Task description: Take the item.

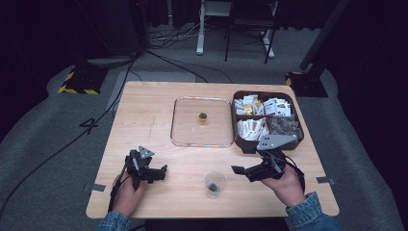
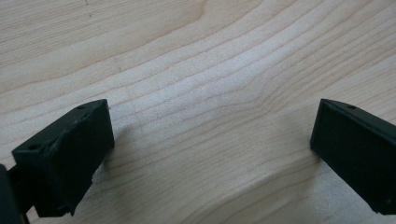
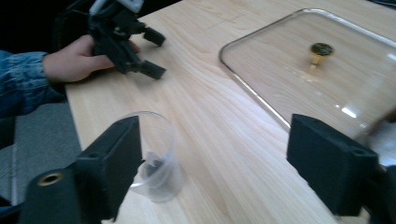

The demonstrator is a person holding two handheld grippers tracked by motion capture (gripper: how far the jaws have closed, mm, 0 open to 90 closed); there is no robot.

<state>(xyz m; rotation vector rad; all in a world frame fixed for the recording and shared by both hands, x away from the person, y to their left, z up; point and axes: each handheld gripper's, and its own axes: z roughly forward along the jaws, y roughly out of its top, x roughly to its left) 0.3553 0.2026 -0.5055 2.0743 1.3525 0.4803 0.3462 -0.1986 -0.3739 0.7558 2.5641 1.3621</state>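
Note:
A small clear plastic cup (image 1: 215, 184) with a dark lump in its bottom stands near the table's front edge. In the right gripper view the cup (image 3: 159, 163) sits close by the left jaw, and no pad presses on it. My right gripper (image 1: 243, 173) is open just right of the cup, its jaws (image 3: 215, 158) wide apart over bare wood. My left gripper (image 1: 162, 173) rests open at the front left, with only tabletop between its jaws (image 2: 212, 149). It also shows far off in the right gripper view (image 3: 155, 53), held by a hand.
A square glass lid (image 1: 187, 126) with a brass knob (image 1: 202, 117) lies flat mid-table; its near rim (image 3: 261, 100) lies ahead of my right gripper. A dark compartment box (image 1: 297, 115) of sachets stands at its right. Cables cross the floor beyond.

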